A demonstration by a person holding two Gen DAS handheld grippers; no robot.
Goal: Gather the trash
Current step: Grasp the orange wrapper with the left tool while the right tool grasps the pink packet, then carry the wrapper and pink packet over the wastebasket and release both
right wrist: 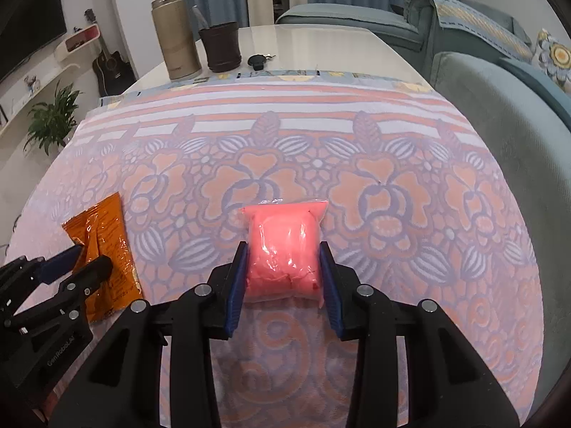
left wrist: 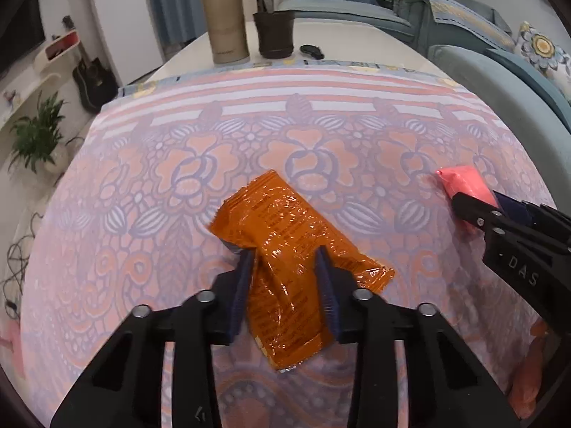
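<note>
An orange foil wrapper (left wrist: 282,246) lies crumpled on the patterned cloth (left wrist: 249,135). My left gripper (left wrist: 285,260) is shut on it, with a blue pad on each side pinching its middle. It also shows at the left of the right wrist view (right wrist: 103,235), with the left gripper (right wrist: 85,260) on it. A pink packet in clear plastic (right wrist: 285,246) lies on the cloth (right wrist: 321,149). My right gripper (right wrist: 283,256) is shut on it, pads pressed against both sides. In the left wrist view the pink packet (left wrist: 464,185) and right gripper (left wrist: 489,210) are at the right.
At the table's far end stand a tan flask (left wrist: 225,18), a dark pot (left wrist: 274,32) and a black key fob (left wrist: 311,50). A teal sofa (right wrist: 499,135) runs along the right side. A plant (left wrist: 35,139) and a guitar (left wrist: 93,78) are on the floor at left.
</note>
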